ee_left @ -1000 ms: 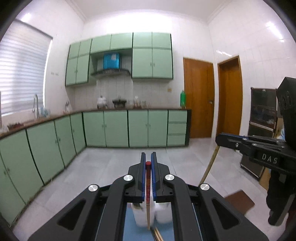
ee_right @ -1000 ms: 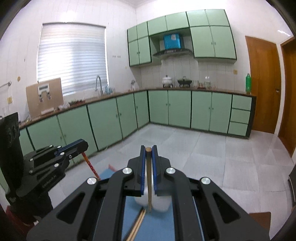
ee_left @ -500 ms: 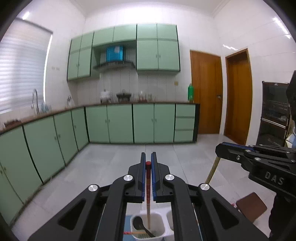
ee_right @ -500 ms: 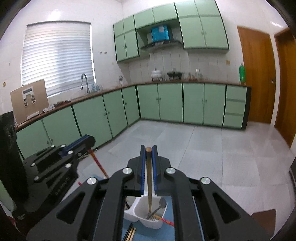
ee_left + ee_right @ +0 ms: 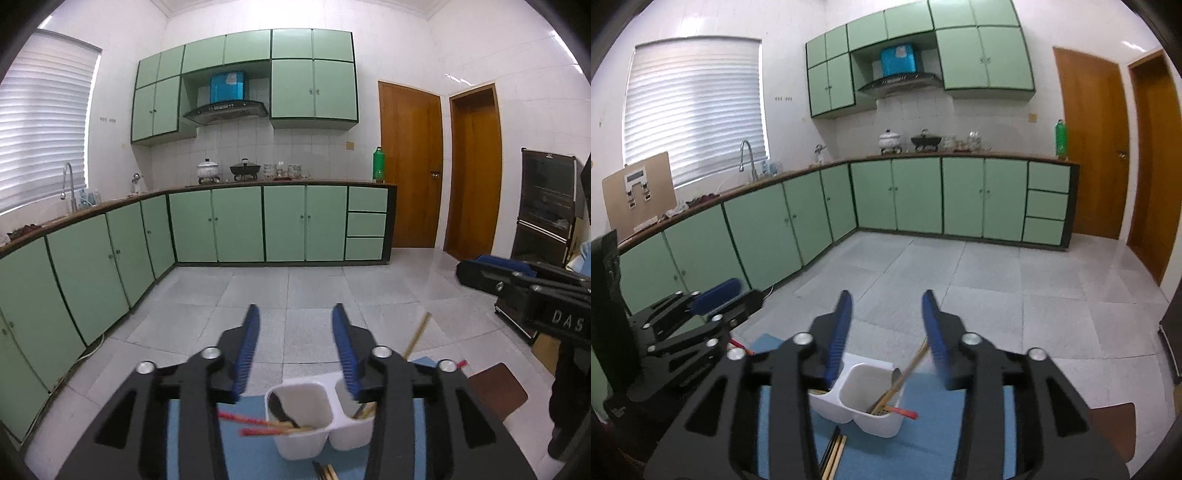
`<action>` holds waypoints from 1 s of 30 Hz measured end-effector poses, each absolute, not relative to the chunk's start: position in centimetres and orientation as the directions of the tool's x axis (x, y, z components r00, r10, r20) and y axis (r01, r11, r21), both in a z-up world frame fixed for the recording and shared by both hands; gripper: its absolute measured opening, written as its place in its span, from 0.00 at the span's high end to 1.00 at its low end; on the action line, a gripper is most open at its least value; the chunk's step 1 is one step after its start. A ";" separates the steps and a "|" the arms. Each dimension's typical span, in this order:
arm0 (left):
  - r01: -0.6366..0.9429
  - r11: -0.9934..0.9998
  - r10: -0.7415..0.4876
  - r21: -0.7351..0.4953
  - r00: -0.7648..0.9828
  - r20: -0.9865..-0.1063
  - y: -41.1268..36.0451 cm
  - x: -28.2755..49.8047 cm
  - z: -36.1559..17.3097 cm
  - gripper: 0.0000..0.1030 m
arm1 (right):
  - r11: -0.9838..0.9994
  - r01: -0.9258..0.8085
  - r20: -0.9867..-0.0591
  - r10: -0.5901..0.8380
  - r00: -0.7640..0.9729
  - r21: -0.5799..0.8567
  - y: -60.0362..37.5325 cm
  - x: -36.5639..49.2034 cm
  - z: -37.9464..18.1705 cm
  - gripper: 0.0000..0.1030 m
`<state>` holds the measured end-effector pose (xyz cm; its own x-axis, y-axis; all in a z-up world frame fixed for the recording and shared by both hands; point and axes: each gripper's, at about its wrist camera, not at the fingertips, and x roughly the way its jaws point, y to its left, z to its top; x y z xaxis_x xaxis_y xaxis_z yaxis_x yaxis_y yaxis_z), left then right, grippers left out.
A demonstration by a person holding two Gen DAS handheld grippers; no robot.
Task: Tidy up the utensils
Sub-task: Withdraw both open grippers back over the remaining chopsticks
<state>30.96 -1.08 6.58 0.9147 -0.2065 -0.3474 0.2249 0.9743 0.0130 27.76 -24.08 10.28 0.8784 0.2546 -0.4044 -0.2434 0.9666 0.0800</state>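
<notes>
— Both let go? Left gripper [image 5: 295,347] and right gripper [image 5: 886,332] look spread wide, nothing pinched

— Yes. The chopsticks [image 5: 905,373] lean in the white holder [image 5: 866,406], low centre of frame. More chopsticks [image 5: 833,454] lie on the blue mat [image 5: 923,435]; I'd pinch them mid-length and drop them upright

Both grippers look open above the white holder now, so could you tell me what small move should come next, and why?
Probably lower one gripper toward the loose chopsticks lying on the blue mat in front of the white utensil holder. The left gripper and right gripper are open and empty, and those sticks remain outside the holder.
</notes>
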 end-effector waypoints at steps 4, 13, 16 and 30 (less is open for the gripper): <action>0.220 0.975 -0.204 0.009 0.918 -0.341 -0.3 27.2 6.6 0.46 | 0.970 -0.231 -0.381 0.245 0.891 0.082 -25.1 24.2 9.8 0.41; 0.187 0.981 -0.187 -0.045 0.874 -0.449 1.4 20.3 0.1 0.31 | 0.975 -0.196 -0.427 0.223 0.876 0.108 -25.6 16.0 3.6 0.12; 0.175 0.984 -0.172 -0.043 0.841 -0.513 1.5 19.1 -3.2 0.30 | 0.976 -0.181 -0.479 0.218 0.850 0.122 -25.3 14.4 0.6 0.11; 0.131 0.991 -0.106 -0.019 0.700 -0.707 2.1 15.9 -13.4 0.30 | 0.978 -0.173 -0.698 0.205 0.686 0.117 -21.0 10.4 -10.5 0.11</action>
